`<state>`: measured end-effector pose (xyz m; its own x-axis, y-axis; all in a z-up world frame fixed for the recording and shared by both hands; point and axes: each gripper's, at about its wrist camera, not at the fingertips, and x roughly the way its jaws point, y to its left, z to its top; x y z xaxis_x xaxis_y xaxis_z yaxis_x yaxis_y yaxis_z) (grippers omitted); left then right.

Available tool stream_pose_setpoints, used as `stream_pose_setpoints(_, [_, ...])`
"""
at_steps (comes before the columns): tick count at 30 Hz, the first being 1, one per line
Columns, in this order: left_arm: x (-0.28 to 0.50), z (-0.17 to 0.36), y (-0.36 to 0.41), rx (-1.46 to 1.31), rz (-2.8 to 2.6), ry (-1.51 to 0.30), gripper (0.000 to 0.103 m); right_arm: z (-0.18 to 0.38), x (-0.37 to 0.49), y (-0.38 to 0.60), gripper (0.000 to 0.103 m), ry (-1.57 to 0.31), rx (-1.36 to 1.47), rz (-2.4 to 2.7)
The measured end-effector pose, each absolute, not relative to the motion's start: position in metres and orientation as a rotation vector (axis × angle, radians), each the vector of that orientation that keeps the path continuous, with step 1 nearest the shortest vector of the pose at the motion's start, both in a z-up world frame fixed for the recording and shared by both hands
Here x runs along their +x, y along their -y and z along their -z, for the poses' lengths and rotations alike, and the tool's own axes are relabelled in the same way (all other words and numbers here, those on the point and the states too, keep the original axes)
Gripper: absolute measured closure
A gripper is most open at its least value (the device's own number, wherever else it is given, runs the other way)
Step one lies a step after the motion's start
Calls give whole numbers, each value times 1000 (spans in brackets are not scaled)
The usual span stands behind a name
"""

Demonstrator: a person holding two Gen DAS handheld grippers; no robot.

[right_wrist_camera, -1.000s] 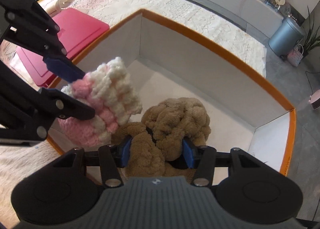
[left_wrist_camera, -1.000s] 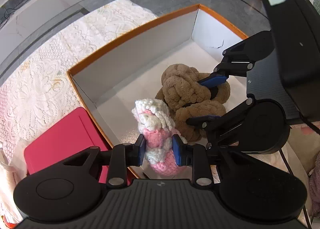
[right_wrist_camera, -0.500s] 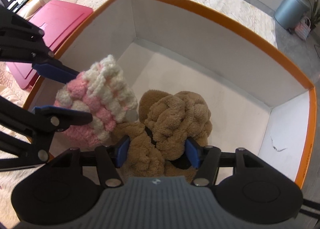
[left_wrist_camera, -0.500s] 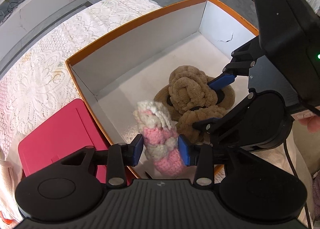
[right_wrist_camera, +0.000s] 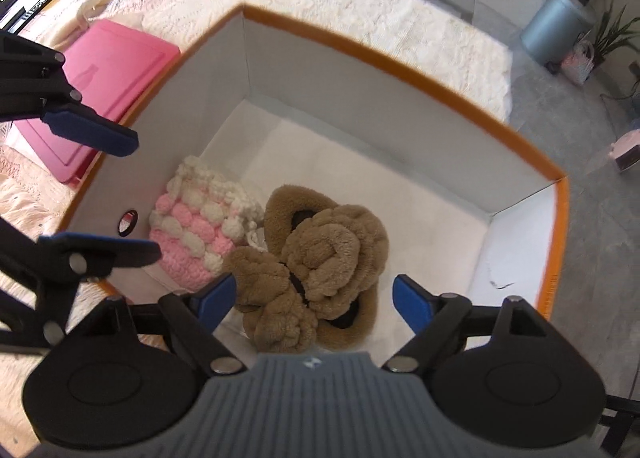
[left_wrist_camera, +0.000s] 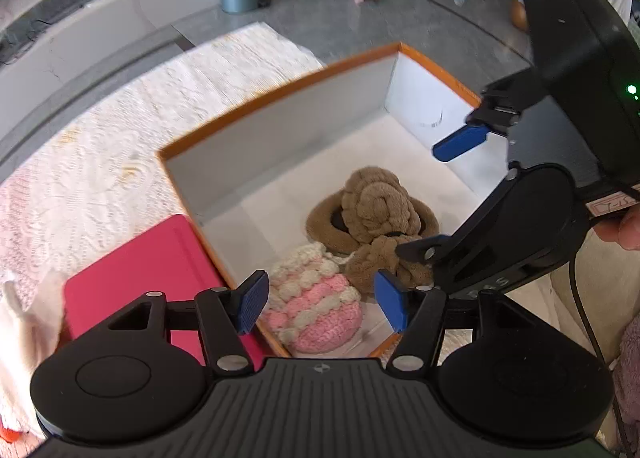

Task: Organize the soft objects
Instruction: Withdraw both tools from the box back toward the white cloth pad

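Box: an orange-rimmed box [right_wrist_camera: 420, 69] with pale inner walls stands on the lace-covered surface [left_wrist_camera: 120, 161]; a pink lid or tray [left_wrist_camera: 144, 270] lies flat just outside its near-left wall.

Pink-and-white knit piece: the pink-and-white knit piece [left_wrist_camera: 316, 298] lies on the box floor in the near-left corner, close against the wall and touching the brown one.

Brown plush knot: the brown plush knot [right_wrist_camera: 320, 262] sits on the box floor toward the near side, beside the knit piece.

Left gripper: the left gripper [left_wrist_camera: 322, 302] hangs over the near-left corner, jaws spread wide, the knit piece showing between them but lower down; it has hold of nothing.

Right gripper: the right gripper [right_wrist_camera: 314, 298] hangs above the brown knot, jaws likewise wide apart and empty.

Step in hand: from where I stand, both soft things look set down in the box, so this reads as the moment of letting go.

Next move: I'd judge both grippers should lift straight up clear of the rim, taking care not to snag the yarn. Anything soft left outside would come next; a pale cloth [left_wrist_camera: 24, 322] shows at the left edge, though I can't tell what it is.
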<state>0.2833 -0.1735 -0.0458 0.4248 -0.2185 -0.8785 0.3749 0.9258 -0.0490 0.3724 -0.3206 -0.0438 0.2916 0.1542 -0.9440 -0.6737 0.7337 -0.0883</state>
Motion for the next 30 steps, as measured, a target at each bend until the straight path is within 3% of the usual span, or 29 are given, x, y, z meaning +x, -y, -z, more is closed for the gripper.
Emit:
stream_pose_setpoints(16, [176, 7, 85, -31, 239, -712, 33, -1, 260, 303, 18, -853, -139, -429])
stream_pose_setpoints(20, [149, 9, 57, -50, 171, -671, 34, -1, 226, 280, 18, -754, -84, -439])
stream_pose_setpoints(30, [95, 36, -15, -104, 1, -669, 36, 11, 178, 216, 17, -758, -23, -445])
